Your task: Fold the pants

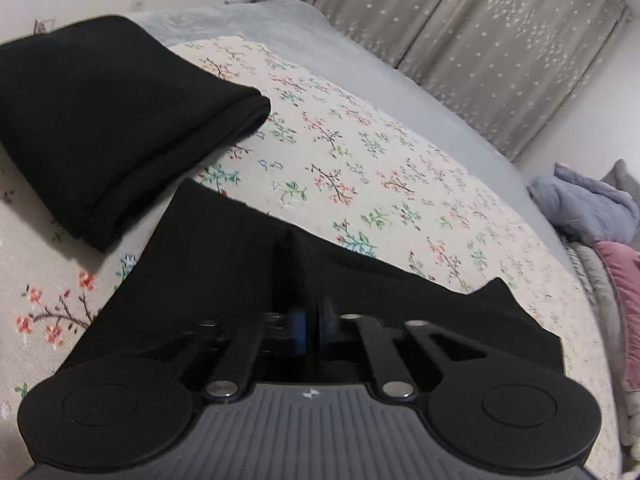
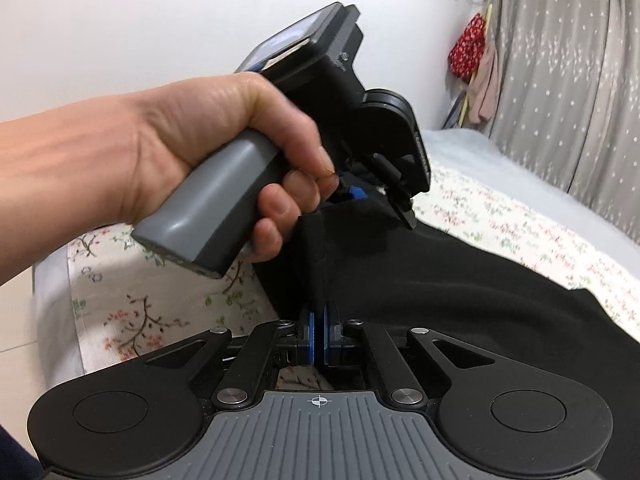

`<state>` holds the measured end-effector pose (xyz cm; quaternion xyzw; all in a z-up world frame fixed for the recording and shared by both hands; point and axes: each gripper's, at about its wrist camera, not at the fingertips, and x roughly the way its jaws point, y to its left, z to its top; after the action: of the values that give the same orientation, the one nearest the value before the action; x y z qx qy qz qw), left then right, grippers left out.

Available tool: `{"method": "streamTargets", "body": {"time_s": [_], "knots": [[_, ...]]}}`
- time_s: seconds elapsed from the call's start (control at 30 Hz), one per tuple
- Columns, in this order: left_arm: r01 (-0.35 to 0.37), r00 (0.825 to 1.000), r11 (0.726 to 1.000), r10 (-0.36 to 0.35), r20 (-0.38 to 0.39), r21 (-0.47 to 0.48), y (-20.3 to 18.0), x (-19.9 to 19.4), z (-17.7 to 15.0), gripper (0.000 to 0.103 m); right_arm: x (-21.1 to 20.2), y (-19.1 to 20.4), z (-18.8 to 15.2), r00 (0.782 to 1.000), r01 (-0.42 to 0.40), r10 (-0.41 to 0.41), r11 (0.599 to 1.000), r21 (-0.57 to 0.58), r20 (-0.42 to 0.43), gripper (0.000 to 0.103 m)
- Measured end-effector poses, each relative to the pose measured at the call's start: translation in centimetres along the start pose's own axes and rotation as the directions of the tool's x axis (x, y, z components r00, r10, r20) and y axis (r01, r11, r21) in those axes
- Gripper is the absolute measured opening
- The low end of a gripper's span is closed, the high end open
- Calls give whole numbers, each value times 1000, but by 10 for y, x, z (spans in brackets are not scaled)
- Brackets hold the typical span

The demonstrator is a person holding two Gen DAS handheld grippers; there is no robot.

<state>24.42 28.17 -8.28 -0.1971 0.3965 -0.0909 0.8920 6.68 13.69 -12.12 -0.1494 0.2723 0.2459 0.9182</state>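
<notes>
— What have your claws got?

— My right gripper point(image 2: 319, 334) is clamped together on a hem of the black pants point(image 2: 460, 280), lifted above the floral bedspread point(image 2: 132, 312). Just beyond it, my left hand point(image 2: 208, 152) holds the left gripper point(image 1: 308, 280), pinched on the same cloth.

— And farther off?

— A folded black garment point(image 1: 104, 128) lies on the bedspread, with the curtain point(image 1: 500, 48) behind it.

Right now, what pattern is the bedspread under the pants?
Cream bedspread with small floral sprigs, clearest in the left wrist view.
</notes>
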Motion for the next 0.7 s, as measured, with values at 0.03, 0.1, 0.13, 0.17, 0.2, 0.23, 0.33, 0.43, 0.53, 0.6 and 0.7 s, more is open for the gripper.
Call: {"method": "streamTargets", "body": {"time_s": [0.03, 0.1, 0.13, 0.17, 0.2, 0.23, 0.33, 0.43, 0.53, 0.6, 0.7], "knots": [[-2, 999, 1000, 1, 33, 22, -4, -5, 0, 5, 3, 3, 0, 1000, -9, 9, 1000, 6, -4, 3], [1, 993, 997, -10, 118, 73, -14, -24, 5, 5, 6, 6, 5, 1000, -18, 18, 1000, 22, 4, 3], [17, 985, 996, -31, 167, 88, -19, -36, 8, 5, 11, -1, 15, 1000, -19, 19, 999, 25, 23, 3], [25, 976, 994, -46, 211, 102, -22, -48, 11, 5, 6, 2, 21, 998, -19, 17, 999, 31, 61, 3], [14, 967, 992, -45, 252, 121, -25, -59, 13, 9, 2, 4, 27, 995, -18, 14, 999, 33, 97, 3], [-23, 961, 990, -18, 277, 141, -27, -64, 14, 13, 1, 4, 30, 992, -20, 16, 999, 36, 122, 3], [-194, 960, 970, 157, 234, 148, -22, -45, 10, 18, 16, 7, 43, 994, -51, 47, 998, 43, 94, 3], [-321, 941, 935, 297, 165, 150, -6, -23, 2, 21, 46, 14, 43, 993, -107, 109, 992, 68, -36, 5], [-302, 936, 951, 282, 210, 67, 11, -37, 4, 22, 49, 11, 42, 990, -133, 138, 986, 97, -43, 7], [-251, 937, 968, 239, 254, 15, 17, -49, 7, 22, 46, 8, 45, 988, -149, 153, 983, 112, -33, 9], [-223, 940, 974, 224, 258, -33, 26, -62, 7, 23, 40, 5, 46, 984, -174, 179, 974, 143, -23, 11]]}}
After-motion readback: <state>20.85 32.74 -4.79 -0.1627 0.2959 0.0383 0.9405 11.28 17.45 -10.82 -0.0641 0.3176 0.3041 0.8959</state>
